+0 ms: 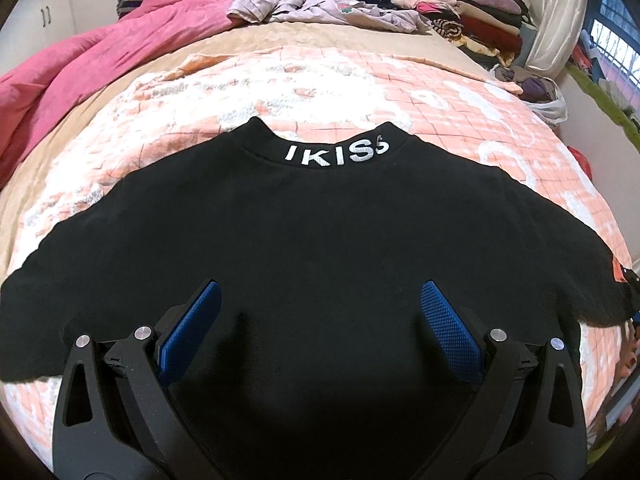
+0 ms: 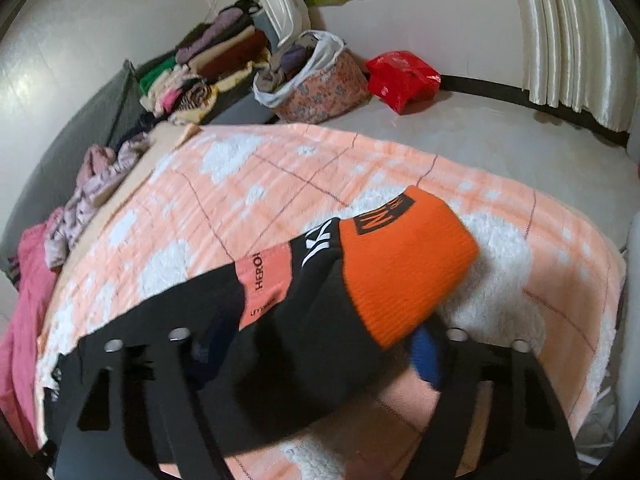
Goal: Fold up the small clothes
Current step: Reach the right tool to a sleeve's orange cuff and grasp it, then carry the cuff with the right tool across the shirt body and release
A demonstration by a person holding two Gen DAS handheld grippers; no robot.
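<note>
Black sweater (image 1: 320,232) lies flat, collar away from left tool (image 1: 320,320).

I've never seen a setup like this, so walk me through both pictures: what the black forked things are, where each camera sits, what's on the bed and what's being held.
There is no robot here. A person holds a two-finger claw in each hand, and a wide-angle camera on each looks forward along its fingers, which bends the room's edges.

The left wrist view shows the left claw open, its blue pads spread above a black sweatshirt lying flat on a peach-and-white blanket. A pink quilt and stacked clothes lie beyond.

The right wrist view shows the right claw at the sweatshirt's sleeve, which ends in an orange cuff. The sleeve passes between its fingers, but blur hides whether they are pinching it. A laundry basket and red bag sit on the floor.
</note>
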